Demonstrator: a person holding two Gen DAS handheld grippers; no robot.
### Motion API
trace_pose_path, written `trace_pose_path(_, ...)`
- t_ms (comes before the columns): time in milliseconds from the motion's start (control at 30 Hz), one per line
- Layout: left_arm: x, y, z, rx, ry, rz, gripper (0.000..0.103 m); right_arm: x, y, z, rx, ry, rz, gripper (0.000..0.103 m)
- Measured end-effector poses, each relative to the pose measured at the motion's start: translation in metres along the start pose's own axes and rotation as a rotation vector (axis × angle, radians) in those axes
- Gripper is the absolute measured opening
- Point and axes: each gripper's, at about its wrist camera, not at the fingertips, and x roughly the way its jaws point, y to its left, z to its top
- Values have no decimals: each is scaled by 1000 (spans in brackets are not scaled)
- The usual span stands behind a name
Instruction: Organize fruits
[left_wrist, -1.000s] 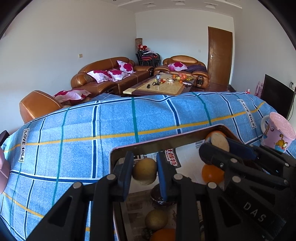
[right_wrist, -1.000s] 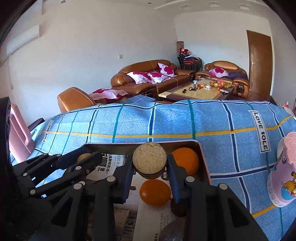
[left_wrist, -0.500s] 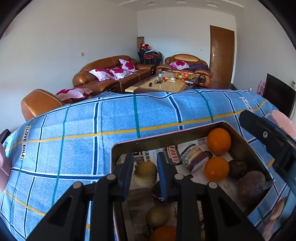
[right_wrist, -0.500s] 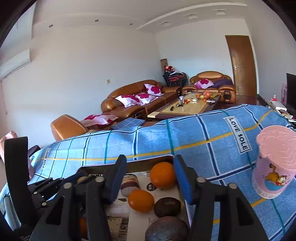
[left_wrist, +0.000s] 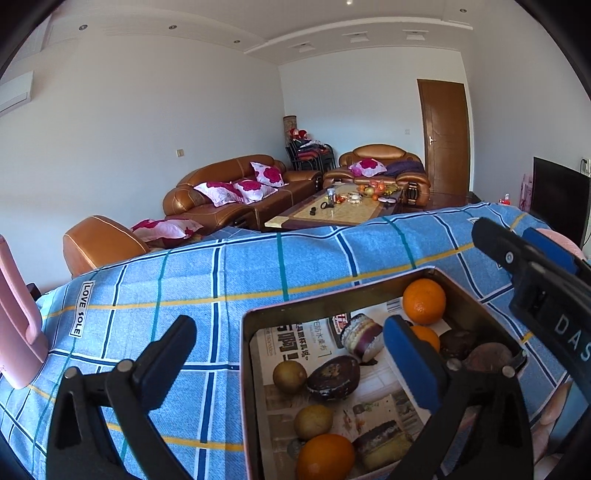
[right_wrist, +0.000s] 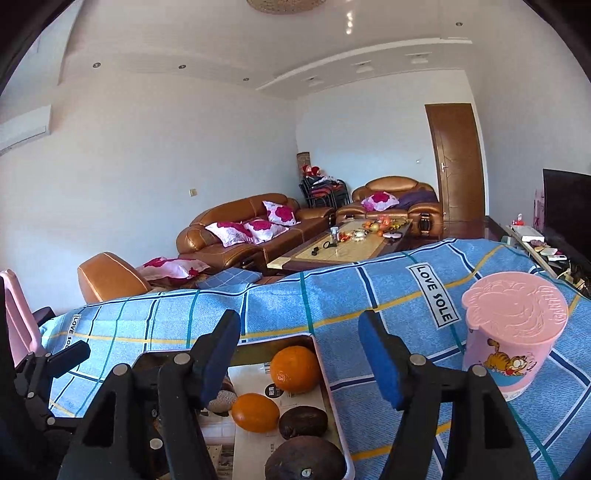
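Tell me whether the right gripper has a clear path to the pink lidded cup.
Probably yes. The pink lidded cup stands alone on the blue checked cloth, just right of the right gripper, whose jaws are opening with nothing between them. Nothing lies between them; the cup looks wider than the gap.

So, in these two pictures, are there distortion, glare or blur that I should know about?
Left wrist view: fisheye bends the blue tablecloth edge and darkens the corners; tray fruits are sharp. Right wrist view: same curving; ceiling lights glare at the top, the pink cup is clear, no motion blur.
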Motion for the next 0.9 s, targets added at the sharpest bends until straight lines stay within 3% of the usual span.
trace_pose_path(433, -40, 11, -17, -41, -48, 43, 103, -42, 3, -9, -23, -50, -44, 71)
trace_pose_path(900, -85, 21, -35, -46, -126, 34, 103, -88, 16, -18, -87, -131, -79, 71)
